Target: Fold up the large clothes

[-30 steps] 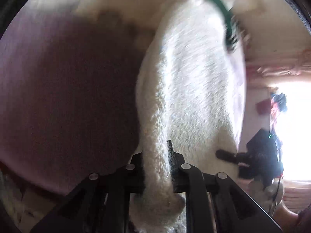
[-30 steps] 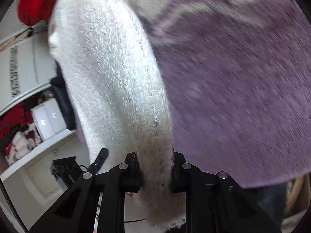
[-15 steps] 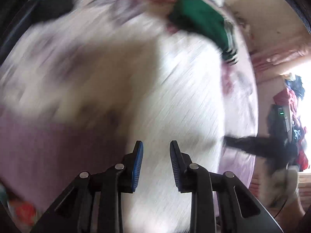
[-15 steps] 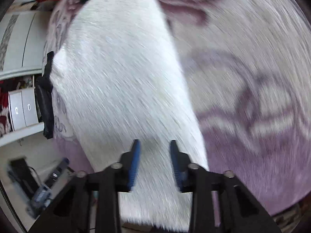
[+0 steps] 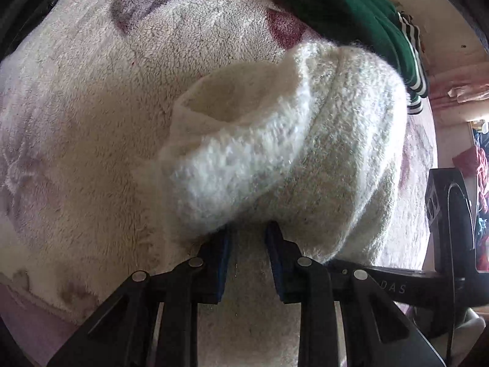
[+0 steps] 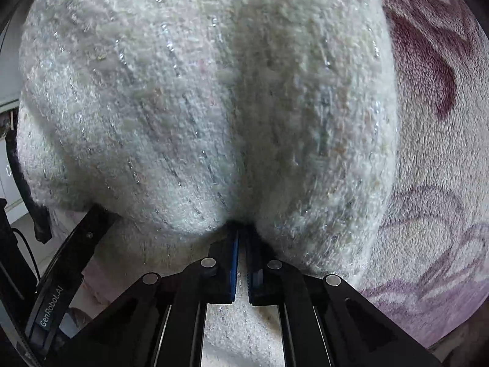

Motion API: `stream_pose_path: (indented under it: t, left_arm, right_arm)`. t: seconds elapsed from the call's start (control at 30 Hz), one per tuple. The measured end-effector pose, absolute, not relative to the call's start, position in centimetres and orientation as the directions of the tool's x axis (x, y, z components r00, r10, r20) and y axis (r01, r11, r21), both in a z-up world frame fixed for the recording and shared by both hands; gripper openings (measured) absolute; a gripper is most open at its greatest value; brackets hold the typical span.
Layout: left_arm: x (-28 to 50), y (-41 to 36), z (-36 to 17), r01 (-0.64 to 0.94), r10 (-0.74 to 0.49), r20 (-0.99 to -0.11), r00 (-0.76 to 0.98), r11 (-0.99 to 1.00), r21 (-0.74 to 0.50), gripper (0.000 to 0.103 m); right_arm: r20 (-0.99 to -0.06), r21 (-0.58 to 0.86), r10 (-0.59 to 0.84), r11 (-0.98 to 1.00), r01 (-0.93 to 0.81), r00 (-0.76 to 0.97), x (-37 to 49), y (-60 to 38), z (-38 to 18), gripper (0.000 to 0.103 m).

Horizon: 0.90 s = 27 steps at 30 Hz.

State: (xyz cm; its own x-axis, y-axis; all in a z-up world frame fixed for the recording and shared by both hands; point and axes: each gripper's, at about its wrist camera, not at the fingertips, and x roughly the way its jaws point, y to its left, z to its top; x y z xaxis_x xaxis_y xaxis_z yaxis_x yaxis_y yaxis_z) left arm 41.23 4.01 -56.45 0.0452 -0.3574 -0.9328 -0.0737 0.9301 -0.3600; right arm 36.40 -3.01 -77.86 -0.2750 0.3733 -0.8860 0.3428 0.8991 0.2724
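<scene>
A fluffy white sweater (image 5: 305,140) with silver threads lies bunched on a pink and white fleece blanket (image 5: 76,128). It fills most of the right wrist view (image 6: 189,98). My left gripper (image 5: 248,232) is pushed under the sweater's near fold, its blue pads a finger's width apart with the tips hidden in the knit. My right gripper (image 6: 242,232) is nearly closed, pinching a fold of the sweater between its pads. The other gripper's black body shows at the right in the left view (image 5: 449,214) and at the left in the right view (image 6: 61,275).
A green garment (image 5: 351,9) with white stripes lies on the blanket behind the sweater. The blanket shows dark purple floral patterns to the right (image 6: 434,91). Red clothes (image 5: 476,165) hang at the far right by a bright window.
Both grippers let the hanging sweater drop onto the blanket and opened; now they are low at its near edge again, the right one closed on a fold.
</scene>
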Motion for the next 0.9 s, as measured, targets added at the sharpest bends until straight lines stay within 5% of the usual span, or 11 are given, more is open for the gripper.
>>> stream_pose_path:
  t: [0.1, 0.17, 0.23, 0.27, 0.57, 0.6, 0.63, 0.7, 0.9]
  left_arm:
    - [39.3, 5.4, -52.7, -0.061, -0.419, -0.906, 0.05, 0.905, -0.422, 0.023]
    - [36.9, 7.1, -50.7, -0.074, -0.466, -0.883, 0.056, 0.88, -0.469, 0.028]
    - [33.5, 8.7, -49.7, -0.088, -0.475, -0.879, 0.047, 0.874, -0.477, 0.06]
    - [31.4, 9.8, -49.8, -0.109, -0.467, -0.884, 0.036, 0.877, -0.468, 0.064]
    - [19.5, 12.0, -56.7, -0.306, -0.453, -0.881, -0.138, 0.865, -0.398, 0.06]
    - [18.8, 11.6, -56.3, -0.298, -0.44, -0.891, -0.115, 0.871, -0.392, 0.024]
    - [18.4, 11.2, -55.8, -0.295, -0.456, -0.884, -0.102, 0.863, -0.411, 0.009]
    - [17.3, 10.8, -53.9, -0.274, -0.454, -0.89, -0.039, 0.862, -0.427, 0.009]
    - [15.1, 11.4, -54.2, -0.288, -0.492, -0.87, -0.032, 0.838, -0.464, 0.01]
  right_arm:
    - [-0.855, 0.373, 0.454, 0.875, 0.308, -0.252, 35.0, -4.2, -74.8, 0.01]
    - [-0.827, 0.444, 0.513, 0.847, 0.293, -0.229, 32.2, -7.3, -71.9, 0.033]
    - [-0.801, 0.496, 0.562, 0.816, 0.296, -0.207, 28.5, -8.7, -69.8, 0.075]
    - [-0.793, 0.504, 0.572, 0.81, 0.301, -0.211, 26.2, -9.5, -69.1, 0.078]
    - [-0.656, 0.385, 0.651, 0.723, 0.574, -0.381, 6.2, -12.3, -75.0, 0.079]
    - [-0.659, 0.381, 0.654, 0.715, 0.586, -0.371, 5.2, -12.8, -75.5, 0.079]
    - [-0.667, 0.379, 0.657, 0.706, 0.597, -0.353, 5.2, -11.9, -75.7, 0.072]
    - [-0.725, 0.348, 0.613, 0.719, 0.602, -0.313, 4.9, -11.8, -75.6, 0.034]
    - [-0.806, 0.305, 0.551, 0.701, 0.645, -0.218, 3.9, -12.9, -71.9, 0.018]
